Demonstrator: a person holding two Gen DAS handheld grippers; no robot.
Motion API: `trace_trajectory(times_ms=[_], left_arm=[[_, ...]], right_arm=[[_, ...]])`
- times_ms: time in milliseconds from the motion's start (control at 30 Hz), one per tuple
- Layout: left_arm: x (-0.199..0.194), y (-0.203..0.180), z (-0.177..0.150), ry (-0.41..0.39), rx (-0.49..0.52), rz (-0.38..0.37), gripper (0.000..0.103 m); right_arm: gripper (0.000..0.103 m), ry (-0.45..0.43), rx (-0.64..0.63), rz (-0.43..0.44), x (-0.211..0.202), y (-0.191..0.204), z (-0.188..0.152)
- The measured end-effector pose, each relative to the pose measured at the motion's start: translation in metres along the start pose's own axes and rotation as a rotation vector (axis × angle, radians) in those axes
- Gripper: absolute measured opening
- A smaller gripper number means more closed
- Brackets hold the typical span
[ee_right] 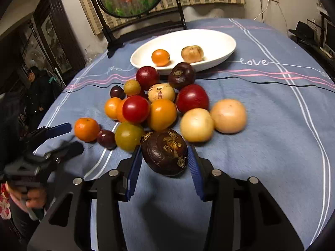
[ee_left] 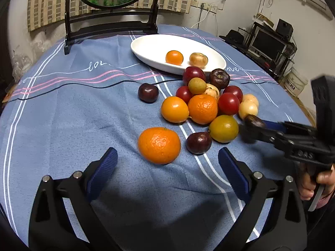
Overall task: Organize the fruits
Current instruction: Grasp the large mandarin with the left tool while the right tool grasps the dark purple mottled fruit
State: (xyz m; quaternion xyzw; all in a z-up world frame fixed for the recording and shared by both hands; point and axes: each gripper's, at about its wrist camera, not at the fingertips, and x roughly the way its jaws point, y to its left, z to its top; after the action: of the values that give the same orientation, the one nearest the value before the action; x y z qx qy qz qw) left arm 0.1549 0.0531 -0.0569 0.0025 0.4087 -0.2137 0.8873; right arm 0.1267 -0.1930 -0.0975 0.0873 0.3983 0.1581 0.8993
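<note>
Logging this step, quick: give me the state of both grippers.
Left gripper: open, empty, fingers either side of a mandarin.
Right gripper: shut on a dark brown water chestnut.

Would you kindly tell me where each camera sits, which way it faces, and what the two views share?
Left wrist: on the open left hand-held gripper, facing the mandarin, fruit pile and white plate; the right hand-held gripper and its holding hand show.
Right wrist: on the right hand-held gripper, shut on a dark water chestnut, facing the plate; the left hand-held gripper shows.
Shared: plate, pile, blue tablecloth.
</note>
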Motion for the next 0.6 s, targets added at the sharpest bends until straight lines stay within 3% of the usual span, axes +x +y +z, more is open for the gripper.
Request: trace_trajectory(times_ms=[400, 600], left_arm=[[0.014, 0.011, 0.002, 0.059, -0.061, -0.034, 0.059], [0.02, 0.013, 0.003, 0.079, -0.069, -0.024, 0.053]], right_arm=[[0.045, 0.011, 0.032, 0.033, -0.005, -0.011, -0.007], [0.045, 0.018, 0.034, 0.031, -0.003, -0.01, -0.008]])
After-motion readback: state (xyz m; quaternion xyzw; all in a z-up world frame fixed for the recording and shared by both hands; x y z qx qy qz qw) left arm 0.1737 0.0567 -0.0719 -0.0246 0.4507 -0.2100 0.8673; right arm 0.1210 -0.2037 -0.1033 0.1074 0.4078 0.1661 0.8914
